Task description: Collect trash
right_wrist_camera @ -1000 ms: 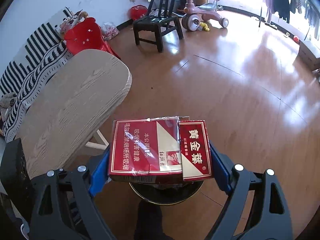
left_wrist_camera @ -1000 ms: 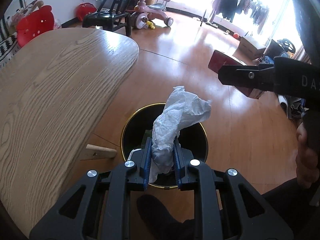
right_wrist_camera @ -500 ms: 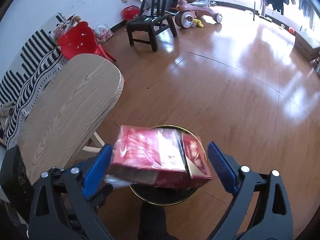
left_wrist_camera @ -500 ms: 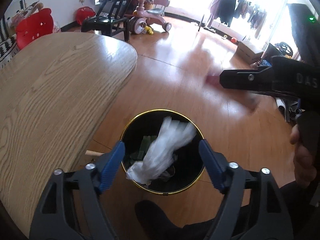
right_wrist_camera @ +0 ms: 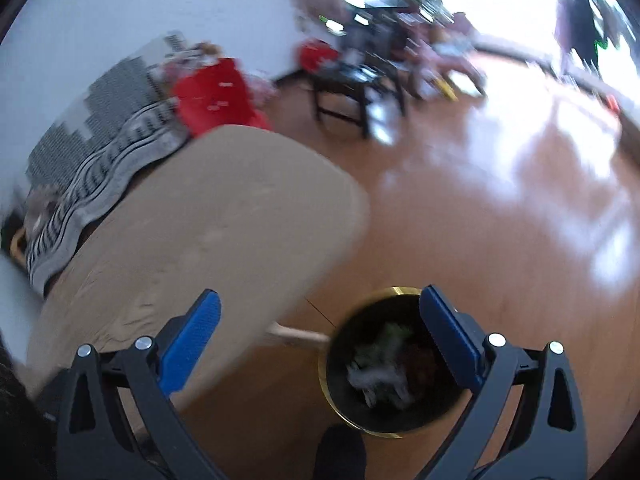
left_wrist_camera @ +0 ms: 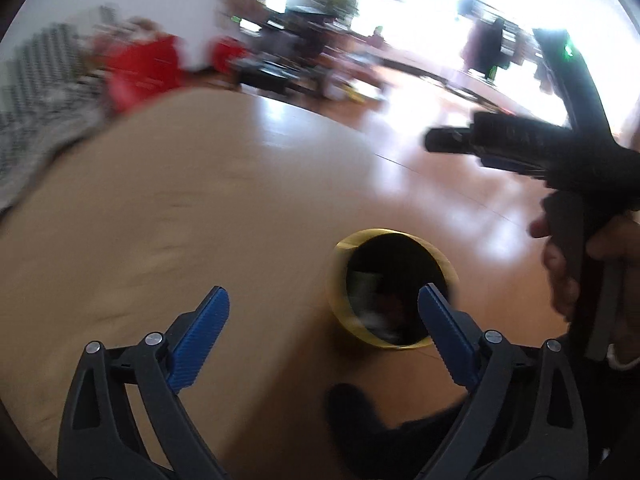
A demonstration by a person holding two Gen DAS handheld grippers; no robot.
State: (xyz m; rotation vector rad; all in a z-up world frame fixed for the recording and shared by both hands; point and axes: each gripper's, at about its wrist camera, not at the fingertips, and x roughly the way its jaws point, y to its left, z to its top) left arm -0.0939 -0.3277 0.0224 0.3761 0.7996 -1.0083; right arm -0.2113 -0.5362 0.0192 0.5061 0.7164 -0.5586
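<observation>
Both frames are smearing with motion, so fine detail is poor. The left gripper [left_wrist_camera: 323, 312] is showing its blue jaws spread wide with nothing between them, and the right gripper [right_wrist_camera: 320, 320] is likewise gaping and empty.

The round black waste bin with a gold rim [right_wrist_camera: 394, 290] is standing upright on the wooden floor [right_wrist_camera: 500, 240], just beside the rounded edge of the pale wood-grain bench [right_wrist_camera: 192, 240]. Its mouth is pointing straight up, and its long axis is running vertically.

Inside, crumpled white paper [right_wrist_camera: 376, 380], something green and something dark red are lying loosely; their own orientation cannot be told.

The step in hand is probably returning to the bench for more trash. Doing it well means swinging both grippers clear of the rim, keeping the jaws wide and slowing before the next reach.
</observation>
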